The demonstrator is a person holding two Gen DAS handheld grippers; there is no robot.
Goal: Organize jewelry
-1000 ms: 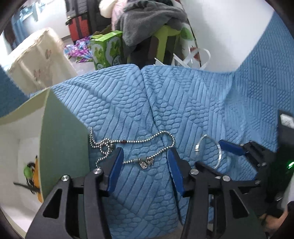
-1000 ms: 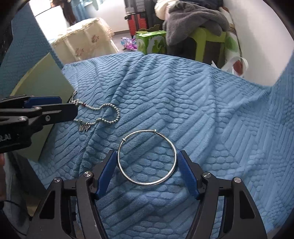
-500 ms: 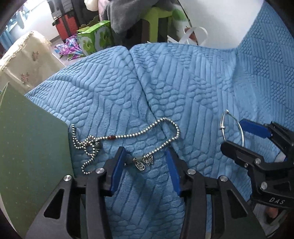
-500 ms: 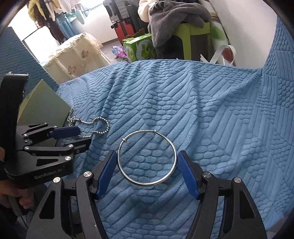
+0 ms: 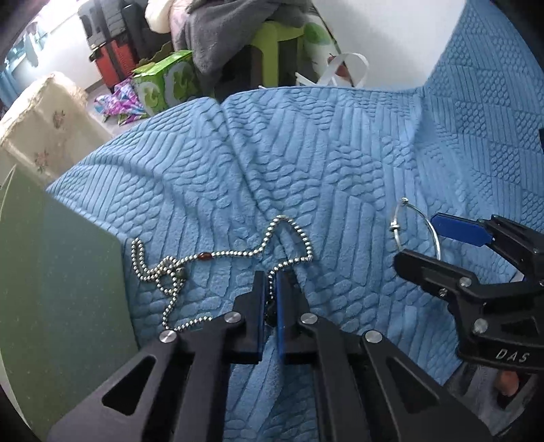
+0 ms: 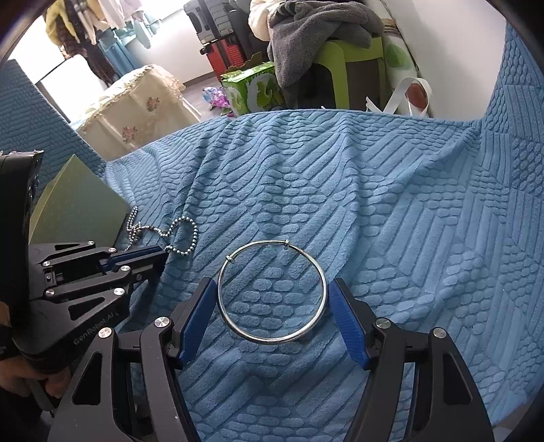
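Since the earlier frames, the left gripper [image 5: 270,292] had narrowed from wide apart to nearly together, pinching the bead chain necklace [image 5: 224,253] near its pendant. That pendant was largely hidden between the blue pads, showing only as a dark shape in the gap. The right gripper [image 6: 273,307] had held its position, with jaws spread wide on either side of the silver bangle [image 6: 272,292]. Whether the pads touched the bangle's edge could not be determined from the right wrist view.

The necklace lay on the blue textured blanket [image 5: 340,170], with a knotted loop just beside the green box [image 5: 57,272]. One red bead [image 5: 203,256] sat on the chain. From the left wrist view, the bangle [image 5: 416,222] was partly covered by the right gripper's fingers. The green box was cut off at the frame edge, and its interior was out of sight.

Counted items: one necklace, one bangle, one green box, two grippers. Beyond the blanket stood a green stool [image 6: 350,68] with a grey towel [image 6: 312,30] piled on it, and a green carton [image 6: 255,88].
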